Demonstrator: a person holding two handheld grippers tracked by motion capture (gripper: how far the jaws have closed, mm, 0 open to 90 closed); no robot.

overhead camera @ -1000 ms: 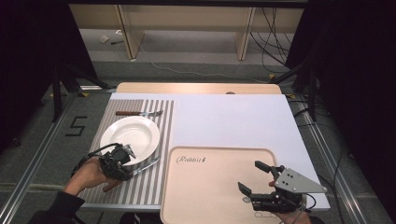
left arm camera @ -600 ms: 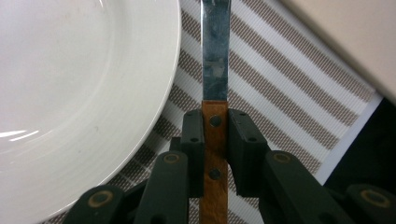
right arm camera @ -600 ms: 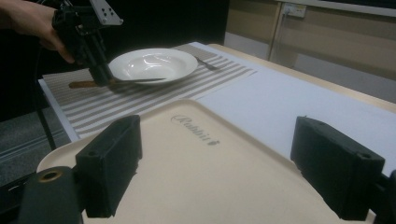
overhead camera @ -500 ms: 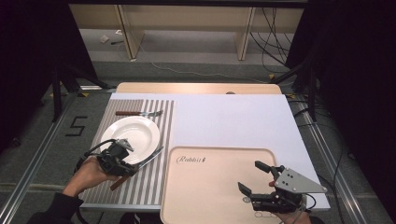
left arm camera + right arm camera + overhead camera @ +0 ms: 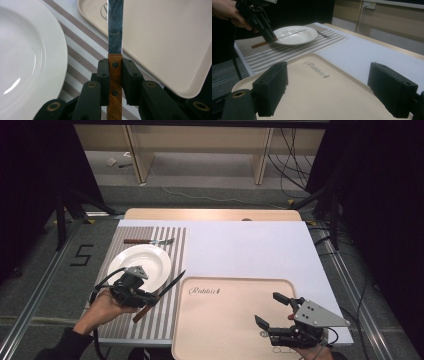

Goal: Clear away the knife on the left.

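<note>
One wooden-handled steel knife (image 5: 115, 62) sits clamped in the left gripper (image 5: 142, 296), at three o'clock of one round white plate (image 5: 141, 261); right gripper (image 5: 272, 312) fingers gape empty over one beige tray (image 5: 220, 320).

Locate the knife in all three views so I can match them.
High view: knife lower left, held in the left gripper, right of the white plate.
Left gripper view: centre, wooden handle clamped between the jaws.
Right gripper view: upper left.
Shared landmark: white plate.
</note>
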